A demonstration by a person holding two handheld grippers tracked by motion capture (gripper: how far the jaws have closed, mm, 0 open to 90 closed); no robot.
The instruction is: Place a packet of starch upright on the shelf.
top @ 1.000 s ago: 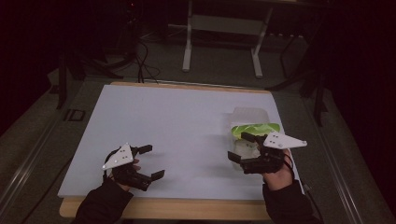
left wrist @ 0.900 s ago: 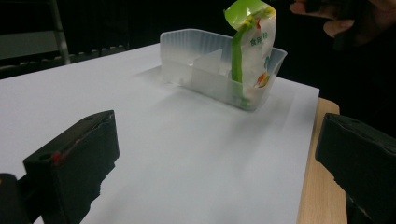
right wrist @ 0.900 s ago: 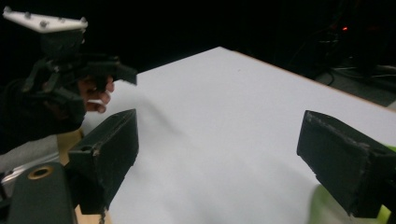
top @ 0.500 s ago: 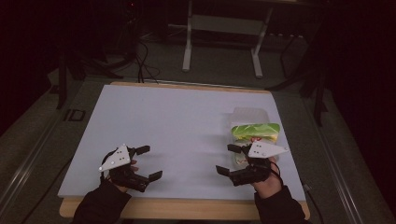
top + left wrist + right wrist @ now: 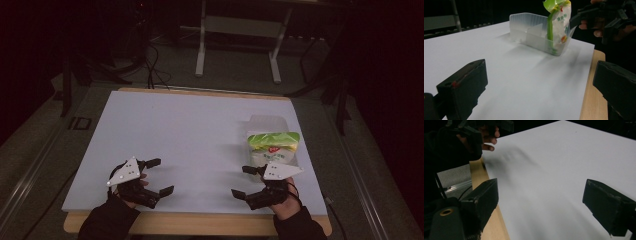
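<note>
Pouch (image 5: 273, 148) with green top stands upright in the near end of a clear tray (image 5: 270, 127), at about 3 o'clock on the white worktop (image 5: 190, 135); the tray's far compartments look empty. In the left gripper view the pouch (image 5: 557, 21) leans on the tray's (image 5: 529, 30) near wall, top sticking well above the rim.

Right tongs (image 5: 247, 181) sit just at 6 o'clock of the pouch, near the front edge, jaws spread wide, nothing held. They point toward 9 o'clock, across the worktop, not at the pouch. Left tongs (image 5: 159, 176) at 7 o'clock, well apart from the tray, jaws also wide and empty, aimed toward 3 o'clock.

Likely step: right tongs take the pouch. To do it well, turn the hand toward 12 o'clock, come in above the tray rim, pinch the free green top, lift straight up so the tray doesn't drag. Left tongs could steady the tray.

Both forearms enter low from 6 o'clock, wrists level, hands hovering just over the worktop.
</note>
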